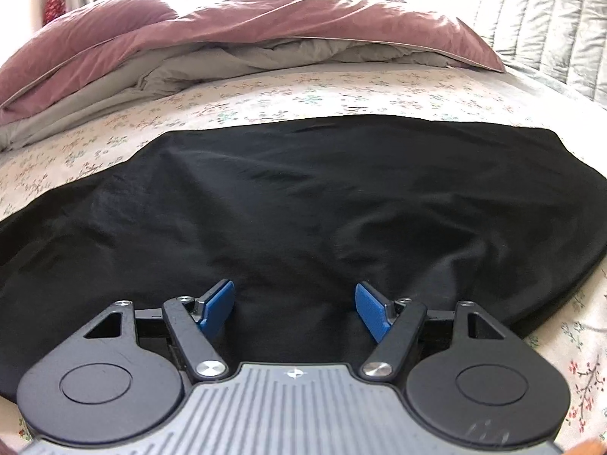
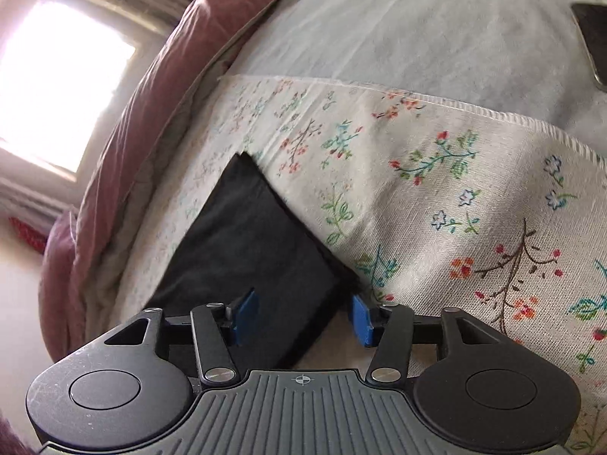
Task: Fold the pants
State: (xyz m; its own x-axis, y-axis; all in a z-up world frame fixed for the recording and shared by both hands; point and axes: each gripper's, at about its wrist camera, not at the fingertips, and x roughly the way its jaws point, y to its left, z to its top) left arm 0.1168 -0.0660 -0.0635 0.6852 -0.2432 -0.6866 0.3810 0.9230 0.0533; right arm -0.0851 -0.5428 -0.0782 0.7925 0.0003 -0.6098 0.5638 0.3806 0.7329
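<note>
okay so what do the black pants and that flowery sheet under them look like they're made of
Black pants: likely a thin woven fabric, matte with a faint sheen; the wrinkles are shallow and soft, and no texture shows.
Floral sheet: looks like a coarser cotton or linen-type weave, matte; the right wrist view shows a visible thread grid, a printed flower pattern and a stitched, slightly frayed edge.

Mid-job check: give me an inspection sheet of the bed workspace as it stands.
Surface: floral sheet on the bed.
Job's things: black pants spread flat, slightly wrinkled.
Clutter: dark flat object at the frame edge, unidentifiable.
Grippers: left hand-held gripper open above the pants; right hand-held gripper open, pants edge between its fingers, not pinched.
Cables: nothing seen.
Surroundings: mauve duvet bunched behind, bright window.
</note>
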